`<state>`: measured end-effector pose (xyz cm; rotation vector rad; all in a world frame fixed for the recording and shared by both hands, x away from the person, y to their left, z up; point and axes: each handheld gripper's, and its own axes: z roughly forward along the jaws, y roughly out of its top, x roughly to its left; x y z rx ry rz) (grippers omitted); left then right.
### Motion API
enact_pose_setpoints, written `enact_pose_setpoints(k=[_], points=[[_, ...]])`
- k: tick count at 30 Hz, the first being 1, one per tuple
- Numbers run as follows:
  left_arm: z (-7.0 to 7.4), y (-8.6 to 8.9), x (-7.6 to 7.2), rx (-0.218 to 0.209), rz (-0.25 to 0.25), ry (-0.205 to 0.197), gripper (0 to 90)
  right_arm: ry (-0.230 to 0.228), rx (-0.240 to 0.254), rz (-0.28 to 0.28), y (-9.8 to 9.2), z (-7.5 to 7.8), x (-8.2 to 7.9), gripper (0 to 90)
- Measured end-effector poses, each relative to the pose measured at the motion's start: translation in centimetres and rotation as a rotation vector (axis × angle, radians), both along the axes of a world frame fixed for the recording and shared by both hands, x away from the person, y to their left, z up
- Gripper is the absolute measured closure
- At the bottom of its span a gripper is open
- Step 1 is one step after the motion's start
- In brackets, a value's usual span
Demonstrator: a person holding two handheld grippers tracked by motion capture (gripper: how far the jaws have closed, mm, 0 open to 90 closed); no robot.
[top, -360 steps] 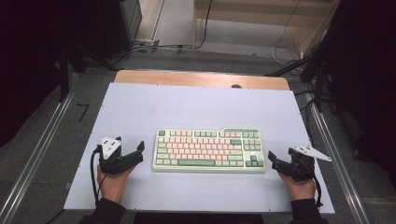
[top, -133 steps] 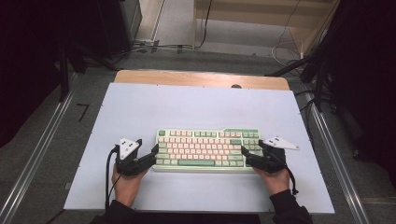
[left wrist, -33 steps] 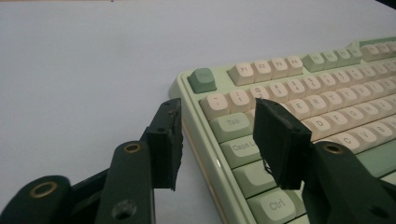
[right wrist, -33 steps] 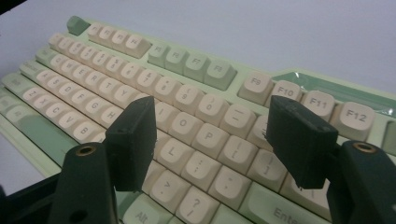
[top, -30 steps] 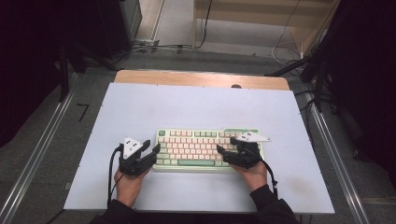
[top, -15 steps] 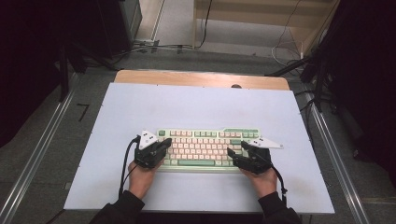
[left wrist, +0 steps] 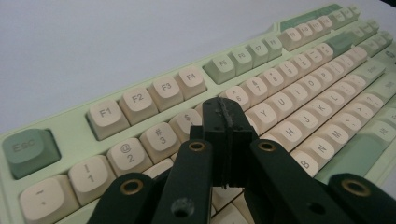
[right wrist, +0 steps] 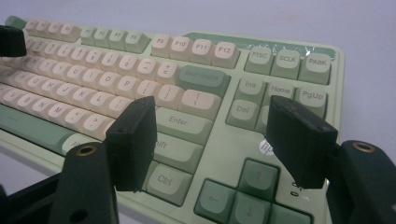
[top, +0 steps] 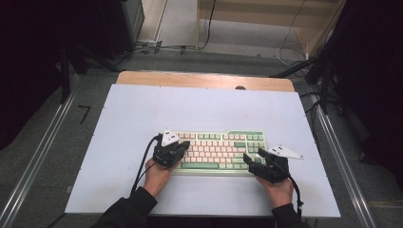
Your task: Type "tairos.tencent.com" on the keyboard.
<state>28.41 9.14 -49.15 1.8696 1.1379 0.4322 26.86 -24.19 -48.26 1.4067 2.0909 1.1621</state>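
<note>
The keyboard [top: 218, 149] is showing a pale green case with cream keys and darker green ones (Esc at nine o'clock), lying on a white table [top: 142, 114]; both grippers are looking black.

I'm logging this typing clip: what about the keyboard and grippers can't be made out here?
- Keyboard legends: too small in the high view.
- Keys under the shut left hand-held gripper: hidden by its jaws in the left gripper view.
- Whether its tips touch a key: hidden.
- Arrow cluster: partly behind the open right hand-held gripper, cut by the bottom edge.
</note>
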Motion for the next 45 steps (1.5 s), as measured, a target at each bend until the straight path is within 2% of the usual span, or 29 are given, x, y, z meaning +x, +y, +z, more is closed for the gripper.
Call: enact_pose_setpoints(k=[14,17,20,21,23,24,25,26,30,32,39,45], points=[[-0.4,-0.7,0.3,0.035,-0.013,0.036,90.0,0.003,0.004,-0.002,-0.2,0.0,-0.2,32.1],[-0.4,-0.7,0.4,0.032,-0.017,0.037,90.0,0.002,0.004,-0.002,-0.2,0.1,-0.2,32.1],[-0.1,-0.5,0.2,0.0,-0.017,0.022,90.0,-0.001,0.006,-0.004,-0.2,0.1,-0.2,32.3],[0.1,-0.4,0.1,-0.016,-0.02,0.012,88.2,-0.003,0.008,-0.003,-0.3,0.1,-0.2,32.5],[0.3,-0.3,-0.1,-0.031,-0.027,-0.006,76.8,-0.002,0.01,-0.005,-0.3,0.1,-0.2,32.8],[0.4,-0.3,-0.2,-0.037,-0.027,-0.017,66.5,-0.002,0.011,-0.004,-0.3,0.1,-0.1,32.8],[0.6,-0.2,-0.3,-0.044,-0.031,-0.026,66.5,-0.002,0.011,-0.004,-0.3,0.1,-0.1,32.8],[0.7,0.0,-0.5,-0.052,-0.029,-0.041,62.9,-0.001,0.011,-0.003,-0.3,0.1,-0.1,32.8],[0.9,0.6,-1.1,-0.047,0.041,-0.081,49.1,-0.001,0.014,0.008,0.1,0.1,0.2,33.6],[1.0,1.2,-1.3,-0.045,0.073,-0.08,43.3,-0.002,0.014,0.017,0.4,0.2,0.4,34.0],[0.7,3.2,-2.1,-0.051,0.137,-0.062,40.9,-0.006,0.015,0.053,1.8,0.2,1.2,40.2],[0.6,4.9,-3.1,-0.049,0.189,-0.061,40.9,-0.002,0.01,0.094,3.2,0.1,2.0,39.7]])
